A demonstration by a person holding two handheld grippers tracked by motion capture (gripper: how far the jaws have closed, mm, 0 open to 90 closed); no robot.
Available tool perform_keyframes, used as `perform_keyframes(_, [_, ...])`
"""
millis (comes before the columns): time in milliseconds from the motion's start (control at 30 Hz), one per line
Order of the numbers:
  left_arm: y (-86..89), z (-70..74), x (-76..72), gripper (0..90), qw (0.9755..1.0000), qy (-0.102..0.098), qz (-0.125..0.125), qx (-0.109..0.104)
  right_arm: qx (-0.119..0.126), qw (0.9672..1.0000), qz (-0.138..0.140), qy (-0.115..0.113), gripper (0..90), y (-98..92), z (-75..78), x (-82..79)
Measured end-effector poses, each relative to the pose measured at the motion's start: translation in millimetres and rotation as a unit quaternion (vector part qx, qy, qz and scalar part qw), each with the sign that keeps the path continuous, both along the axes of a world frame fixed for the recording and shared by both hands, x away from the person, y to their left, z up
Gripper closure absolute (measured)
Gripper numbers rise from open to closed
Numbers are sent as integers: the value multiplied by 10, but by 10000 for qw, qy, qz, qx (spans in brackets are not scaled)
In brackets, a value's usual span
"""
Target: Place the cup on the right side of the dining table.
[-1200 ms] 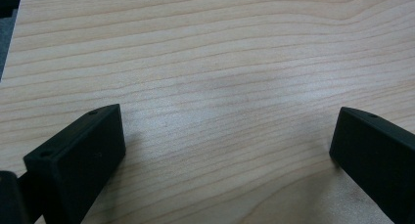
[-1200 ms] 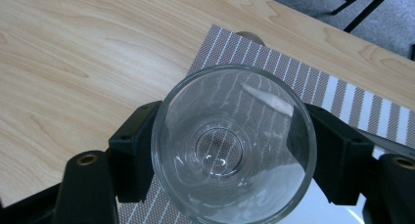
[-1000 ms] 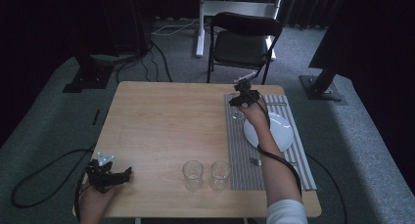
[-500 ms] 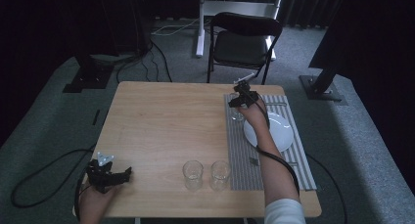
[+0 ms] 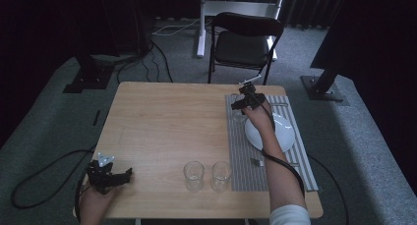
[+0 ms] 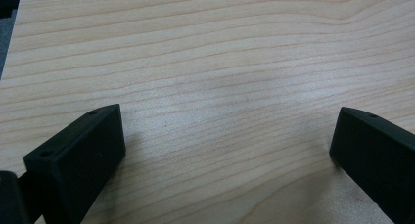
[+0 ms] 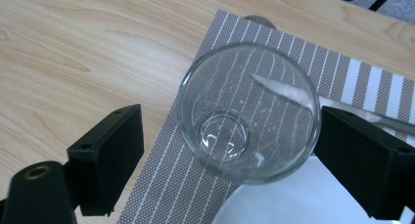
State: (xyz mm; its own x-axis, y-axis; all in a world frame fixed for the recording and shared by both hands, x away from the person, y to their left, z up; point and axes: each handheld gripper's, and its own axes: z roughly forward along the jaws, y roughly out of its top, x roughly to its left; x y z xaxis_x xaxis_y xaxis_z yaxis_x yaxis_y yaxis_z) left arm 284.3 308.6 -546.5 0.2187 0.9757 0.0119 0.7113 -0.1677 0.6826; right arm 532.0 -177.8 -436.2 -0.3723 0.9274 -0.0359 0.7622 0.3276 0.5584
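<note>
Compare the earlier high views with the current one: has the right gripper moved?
No. The right gripper sits at the same far left corner of the striped placemat, just beyond the white plate.

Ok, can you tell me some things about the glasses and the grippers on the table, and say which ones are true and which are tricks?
1. Two glasses stand side by side near the front edge of the table. True.
2. The right hand-held gripper has its jaws either side of a third glass. True.
3. That glass stands on bare wood. False: it stands on the striped placemat.
4. The left hand-held gripper holds a spoon. False: its jaws are apart and empty, over bare wood.
5. The plate is white. True.
</note>
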Motion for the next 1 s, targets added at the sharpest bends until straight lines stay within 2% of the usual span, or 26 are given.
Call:
perform_keyframes(133, [0,0,0,3,10000,-1,0,-1,89,9999,-58,-48,113,-30,-20,-50])
perform_keyframes(200, [0,0,0,3,10000,-2,1,-1,60,9999,-71,-99,113,-42,-27,-77])
perform_keyframes(333, [0,0,0,3,10000,-2,1,-2,140,9999,-57,-46,113,-72,-55,-128])
perform_keyframes(400, [0,0,0,3,10000,0,0,0,128,9999,-49,-61,113,-77,-60,-148])
perform_keyframes(500, [0,0,0,3,10000,-1,0,-1,233,9997,-54,-97,113,-117,-83,-221])
perform_keyframes(1000, [0,0,0,3,10000,-1,0,0,271,9996,15,-84,113,-246,-206,-485])
